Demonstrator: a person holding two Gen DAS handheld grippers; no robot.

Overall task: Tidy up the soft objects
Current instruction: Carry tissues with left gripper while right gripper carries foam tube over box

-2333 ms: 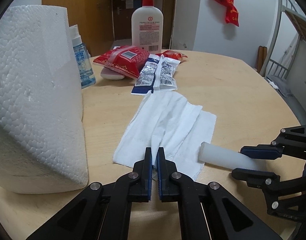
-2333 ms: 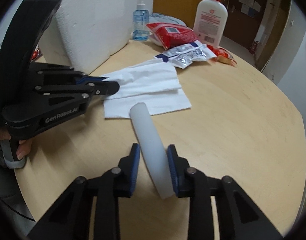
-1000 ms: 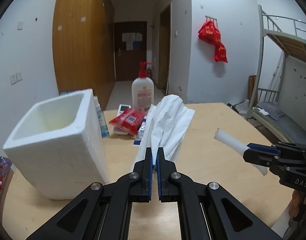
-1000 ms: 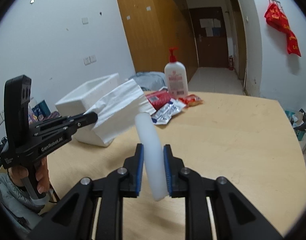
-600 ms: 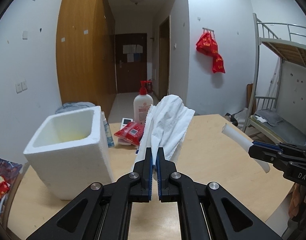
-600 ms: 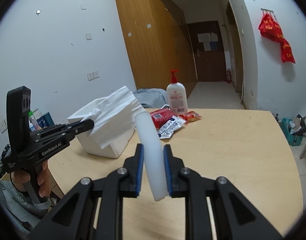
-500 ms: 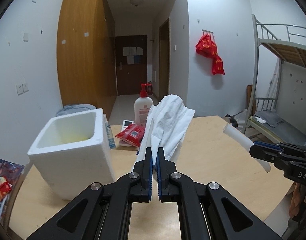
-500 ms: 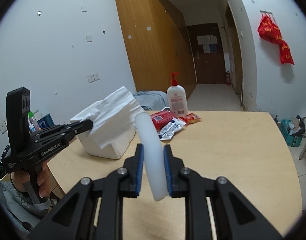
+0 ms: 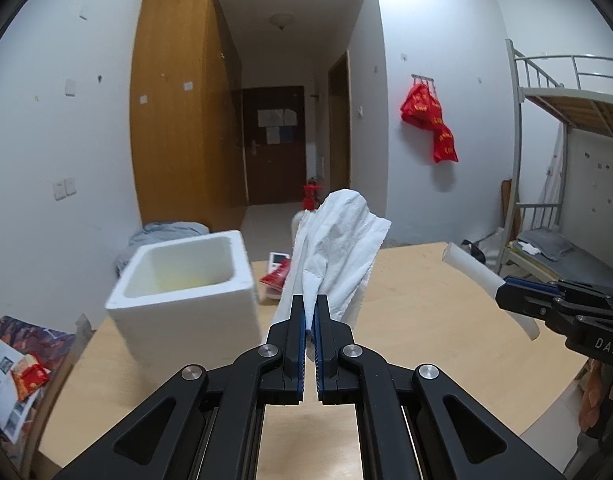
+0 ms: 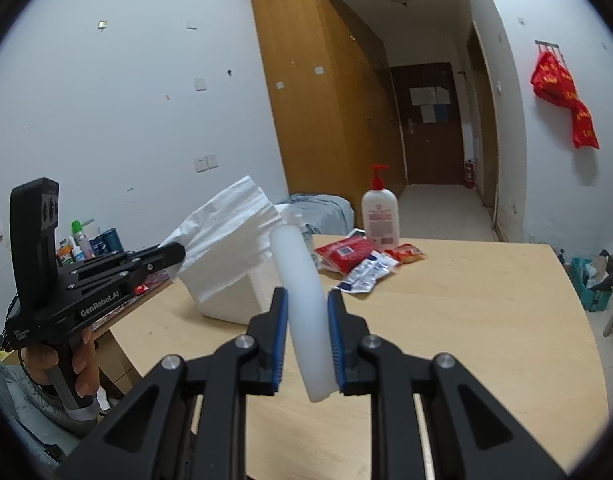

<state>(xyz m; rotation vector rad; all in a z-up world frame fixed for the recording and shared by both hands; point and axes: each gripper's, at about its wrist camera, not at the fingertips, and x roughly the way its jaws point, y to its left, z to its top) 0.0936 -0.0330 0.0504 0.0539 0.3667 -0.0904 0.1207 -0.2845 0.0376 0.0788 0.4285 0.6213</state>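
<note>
Left wrist view looks across the wooden surface [image 9: 426,292], where a white foam box [image 9: 186,284] stands open-topped at the left. Beyond it lie a red packet [image 9: 275,278] and, seen from the right wrist, a pump bottle [image 10: 380,216] beside silver sachets [image 10: 366,270]. Left tongs [image 9: 310,312] are pinched closed on a white paper towel [image 9: 338,248], which stands up from the tips, held in the air above the surface just right of the box. Right tongs [image 10: 306,320] are clamped narrowly on a white foam tube [image 10: 302,280], lifted clear of the surface and slanting up beyond the pads. A hand [image 10: 72,364] grips the left handle
</note>
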